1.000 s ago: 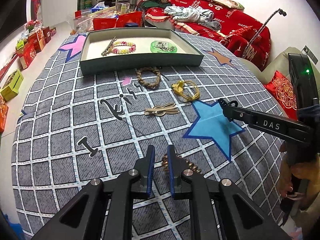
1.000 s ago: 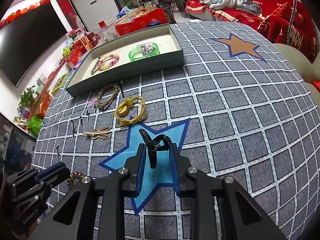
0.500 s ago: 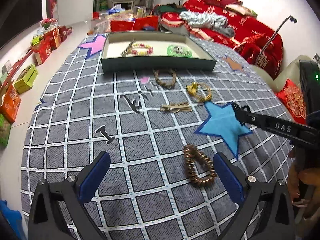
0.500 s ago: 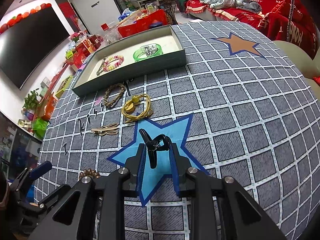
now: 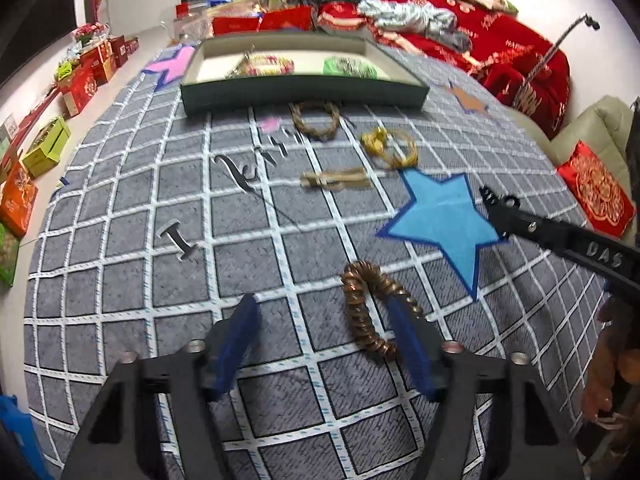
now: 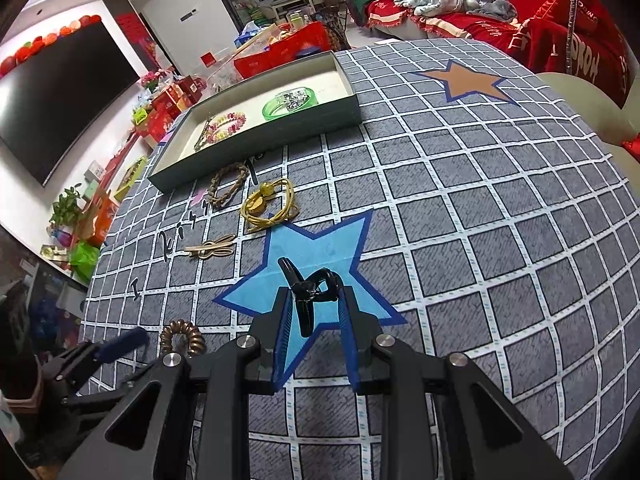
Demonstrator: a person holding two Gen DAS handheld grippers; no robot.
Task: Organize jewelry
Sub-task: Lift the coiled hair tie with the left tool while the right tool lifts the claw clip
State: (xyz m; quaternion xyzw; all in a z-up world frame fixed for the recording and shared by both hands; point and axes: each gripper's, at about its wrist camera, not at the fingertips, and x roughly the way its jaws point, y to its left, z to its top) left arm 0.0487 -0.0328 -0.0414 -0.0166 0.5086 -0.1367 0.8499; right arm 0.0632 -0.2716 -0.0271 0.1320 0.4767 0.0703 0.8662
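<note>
So far the tray (image 6: pixel 256 136) holds two bracelets; five pieces remain. The right gripper (image 6: pixel 313 312) clamps a black hair claw (image 6: pixel 306 292). The left gripper (image 5: pixel 328 344), just closing and not yet gripping, straddles the coiled bronze hair tie (image 5: pixel 366 308) on the desk (image 5: pixel 120 280).

I'm working in a home living room: red-draped sofa (image 5: pixel 472 36), wall television (image 6: pixel 60 100), gift boxes (image 5: pixel 80 76) lining the floor.
</note>
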